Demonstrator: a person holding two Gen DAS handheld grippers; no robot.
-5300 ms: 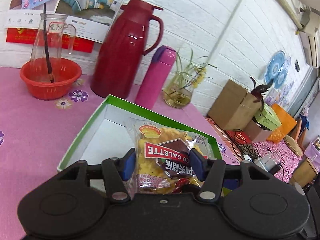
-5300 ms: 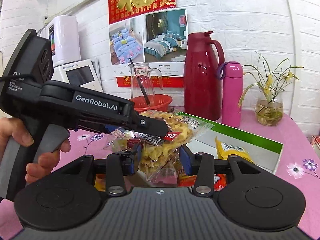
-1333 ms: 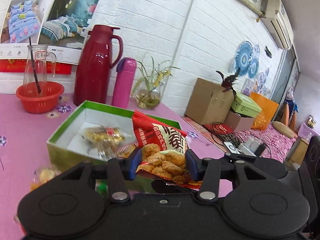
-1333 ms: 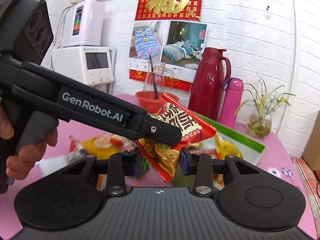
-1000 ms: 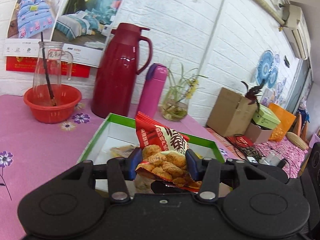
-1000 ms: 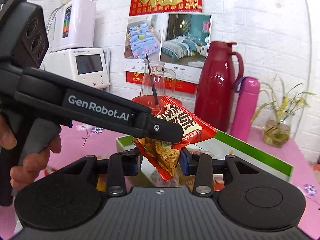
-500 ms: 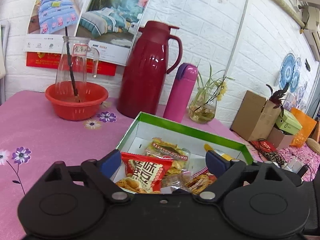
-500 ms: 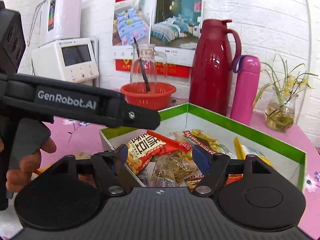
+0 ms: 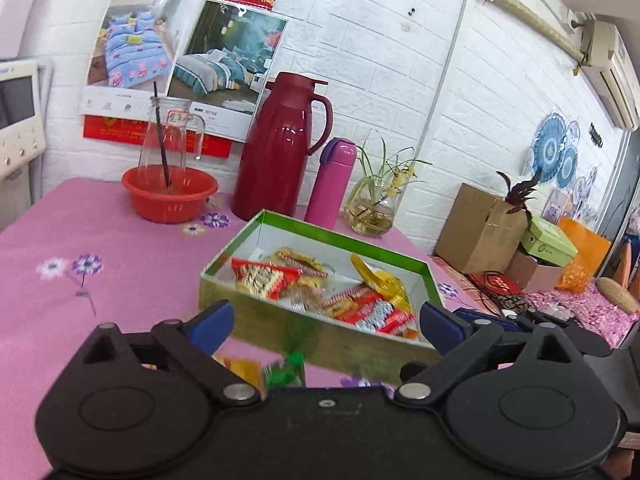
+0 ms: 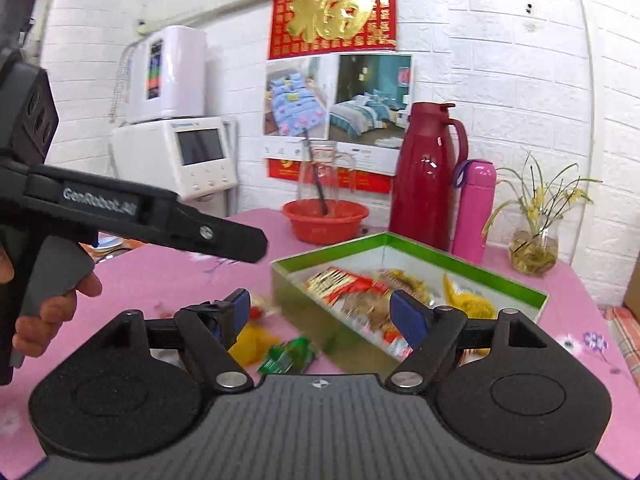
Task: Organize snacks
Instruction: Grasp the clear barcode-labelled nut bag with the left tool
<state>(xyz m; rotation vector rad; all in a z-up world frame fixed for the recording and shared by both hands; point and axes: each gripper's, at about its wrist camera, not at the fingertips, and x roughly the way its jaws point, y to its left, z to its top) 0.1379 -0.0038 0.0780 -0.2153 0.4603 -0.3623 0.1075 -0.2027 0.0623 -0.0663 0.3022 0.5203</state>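
A green box [image 9: 312,334] with a white inside stands on the pink tablecloth and holds several snack packets. Among them are a red bag [image 9: 262,280] at its left end and a yellow packet [image 9: 380,282]. My left gripper [image 9: 326,322] is open and empty, a little back from the box's near wall. My right gripper [image 10: 324,314] is open and empty too, by the near corner of the box [image 10: 460,258]. Loose yellow [image 10: 252,340] and green [image 10: 288,356] snacks lie on the cloth just in front of the box. The red bag [image 10: 344,280] also shows in the right wrist view.
Behind the box stand a red thermos [image 9: 280,152], a pink bottle [image 9: 332,180], a plant vase [image 9: 370,216] and a red bowl [image 9: 170,196] holding a glass jug. Cardboard boxes [image 9: 480,232] sit past the table's right edge. A white appliance [image 10: 180,152] stands at the back left.
Both grippers held the red bag over the box, then opened wide and let it go. The bag now lies in the box, and both grippers have drawn back from it.
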